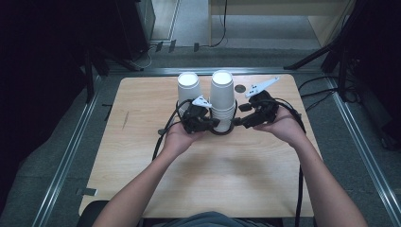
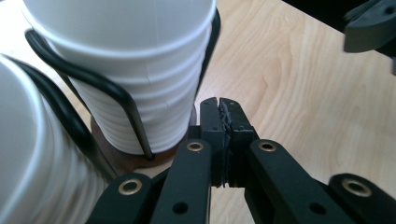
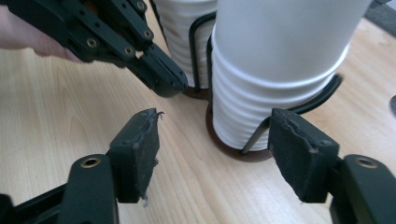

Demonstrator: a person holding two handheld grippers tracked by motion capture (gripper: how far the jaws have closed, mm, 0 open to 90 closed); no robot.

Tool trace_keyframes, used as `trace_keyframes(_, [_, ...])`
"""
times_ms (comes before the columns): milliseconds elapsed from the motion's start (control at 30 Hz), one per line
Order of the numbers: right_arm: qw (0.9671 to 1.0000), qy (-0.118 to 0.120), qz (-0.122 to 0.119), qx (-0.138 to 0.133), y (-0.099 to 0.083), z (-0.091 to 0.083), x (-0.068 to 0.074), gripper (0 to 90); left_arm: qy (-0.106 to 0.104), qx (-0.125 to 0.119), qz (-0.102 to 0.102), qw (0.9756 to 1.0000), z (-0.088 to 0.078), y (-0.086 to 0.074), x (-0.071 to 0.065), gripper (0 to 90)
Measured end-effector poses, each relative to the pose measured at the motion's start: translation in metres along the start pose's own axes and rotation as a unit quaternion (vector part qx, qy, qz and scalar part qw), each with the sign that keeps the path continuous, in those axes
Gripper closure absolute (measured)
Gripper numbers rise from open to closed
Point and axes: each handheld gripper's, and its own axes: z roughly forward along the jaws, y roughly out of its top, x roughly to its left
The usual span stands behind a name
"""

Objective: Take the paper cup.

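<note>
Two stacks of upside-down white paper cups, the left stack (image 1: 188, 87) and the taller right stack (image 1: 222, 97), stand in a black wire holder (image 1: 222, 132) on the wooden table (image 1: 203, 175). My left gripper (image 1: 213, 124) sits at the holder's near-left side. In the left gripper view, the left gripper (image 2: 219, 106) has its jaws pressed together with nothing between them, just beside the ribbed cup stack (image 2: 126, 70). My right gripper (image 1: 239, 121) is at the holder's near-right side. In the right gripper view, the right gripper (image 3: 219, 149) stands open in front of the cup stack (image 3: 275, 70) without touching it.
The holder's brown base (image 3: 243, 151) rests on the table near its far middle. A small dark round spot (image 1: 240, 88) lies behind the cups. Cables (image 1: 163, 135) trail from both grippers toward the near edge. Metal rails (image 1: 71, 151) border the table.
</note>
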Motion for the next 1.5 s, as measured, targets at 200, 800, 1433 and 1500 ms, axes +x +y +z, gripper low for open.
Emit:
trace_keyframes(200, [0.9999, -0.009, 0.002, -0.003, 0.015, -0.004, -0.007, 28.9, 0.024, -0.015, -0.018, 0.9994, 0.004, 0.011, -0.002, 89.4])
trace_keyframes(800, [0.9995, -0.025, 0.016, -0.013, 0.057, 0.003, -0.020, 18.7, 0.049, -0.023, -0.024, 0.9983, 0.004, 0.014, -0.003, 88.4])
trace_keyframes(1433, [0.9973, -0.070, -0.013, 0.016, 0.104, 0.024, -0.013, 21.7, 0.057, -0.020, -0.016, 0.9980, 0.008, 0.013, -0.006, 89.5])
trace_keyframes(1500, [0.9971, -0.071, -0.013, 0.021, 0.106, 0.024, -0.012, 22.2, 0.055, -0.021, -0.018, 0.9981, 0.007, 0.012, -0.006, 89.5])
